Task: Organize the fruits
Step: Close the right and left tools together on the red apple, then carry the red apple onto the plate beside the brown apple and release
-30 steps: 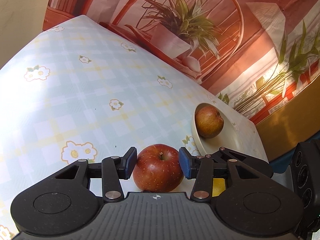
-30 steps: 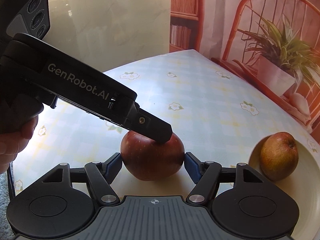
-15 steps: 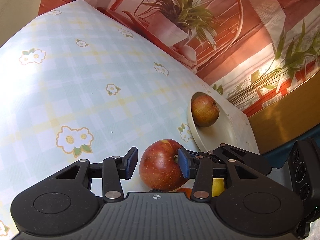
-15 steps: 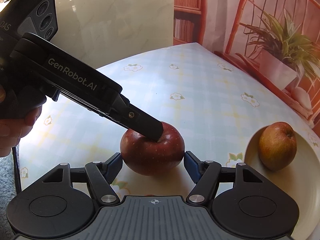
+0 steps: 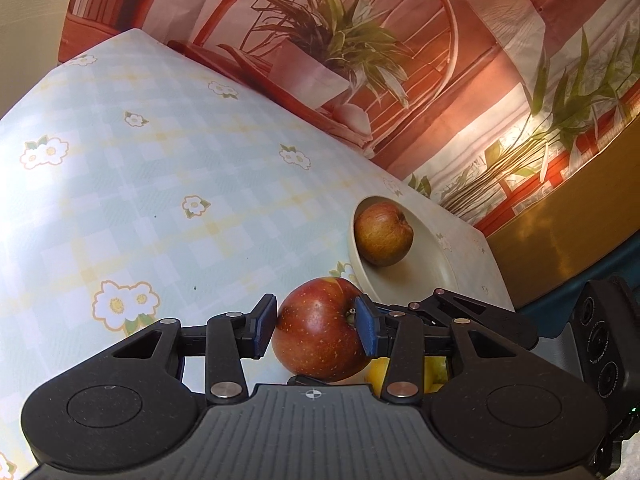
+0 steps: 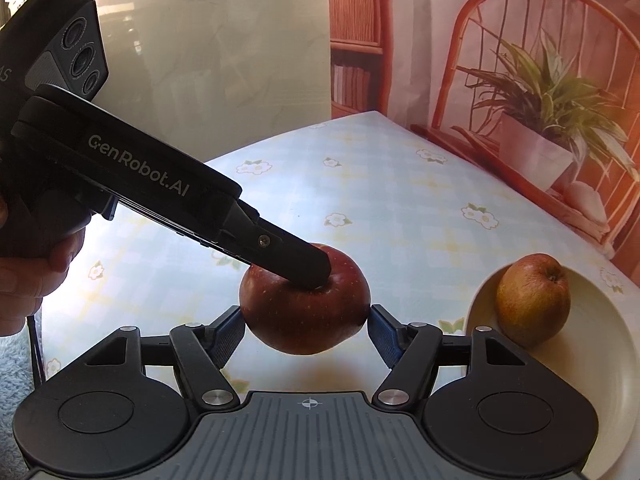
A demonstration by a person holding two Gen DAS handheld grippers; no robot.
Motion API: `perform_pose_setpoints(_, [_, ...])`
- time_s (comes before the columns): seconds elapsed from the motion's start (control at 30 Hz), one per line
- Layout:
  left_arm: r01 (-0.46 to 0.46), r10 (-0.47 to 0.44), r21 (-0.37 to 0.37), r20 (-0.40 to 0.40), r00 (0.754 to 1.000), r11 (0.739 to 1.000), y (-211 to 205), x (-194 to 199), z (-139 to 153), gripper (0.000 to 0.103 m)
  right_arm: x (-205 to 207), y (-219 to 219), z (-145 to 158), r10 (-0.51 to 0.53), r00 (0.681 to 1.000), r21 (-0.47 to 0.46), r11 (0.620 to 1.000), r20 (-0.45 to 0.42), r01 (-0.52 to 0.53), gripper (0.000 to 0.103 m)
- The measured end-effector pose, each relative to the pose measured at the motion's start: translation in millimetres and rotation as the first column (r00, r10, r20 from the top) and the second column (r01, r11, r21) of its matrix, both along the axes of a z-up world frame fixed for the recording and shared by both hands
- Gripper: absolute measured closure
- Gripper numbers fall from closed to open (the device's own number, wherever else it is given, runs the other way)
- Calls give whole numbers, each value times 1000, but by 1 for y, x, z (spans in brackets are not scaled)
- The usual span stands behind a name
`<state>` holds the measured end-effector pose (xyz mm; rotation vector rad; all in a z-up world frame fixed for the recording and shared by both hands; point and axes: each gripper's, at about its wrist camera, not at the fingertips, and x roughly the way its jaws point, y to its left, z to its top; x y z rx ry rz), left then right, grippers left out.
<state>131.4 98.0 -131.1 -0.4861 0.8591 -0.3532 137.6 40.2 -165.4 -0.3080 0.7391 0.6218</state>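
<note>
A red apple (image 5: 318, 330) sits between the blue pads of my left gripper (image 5: 316, 324), which is shut on it and holds it lifted off the flowered tablecloth. In the right wrist view the same apple (image 6: 304, 312) hangs above the table with the left gripper's finger (image 6: 288, 260) pressed on its top. My right gripper (image 6: 306, 334) is open, its pads on either side of the apple, not clamping it. A brownish apple (image 5: 383, 234) lies in a cream plate (image 5: 432, 268), also seen at the right in the right wrist view (image 6: 534, 300).
Yellow fruit (image 5: 380, 372) shows under the left gripper's right finger. The table's far edge meets a printed backdrop of a chair and potted plant (image 6: 548, 128). A hand (image 6: 28, 272) holds the left gripper at the left.
The left gripper has closed on the red apple, tilted it and lifted it off the table, moving toward the plate. The right gripper has stayed open beneath it.
</note>
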Motion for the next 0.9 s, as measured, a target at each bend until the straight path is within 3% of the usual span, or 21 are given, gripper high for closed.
perform_pose_setpoints(0.27, [97, -102, 56, 87, 991, 994, -50, 33, 44, 58, 15, -51, 47, -81, 994, 44, 996, 73, 78, 39])
perform_pose_setpoints(0.5, [229, -245, 124, 138, 960, 966, -122, 77, 60, 58, 37, -117, 72, -189, 975, 25, 982, 114, 187, 39])
perform_pose_setpoints(0.7, [277, -291, 144, 87, 953, 950, -165, 124, 46, 58, 70, -155, 60, -247, 964, -4, 969, 102, 248, 39])
perform_pose_setpoints(0.9, [291, -299, 164, 23, 954, 942, -180, 158, 20, 58, 99, -170, 31, -262, 964, -15, 965, 53, 263, 39])
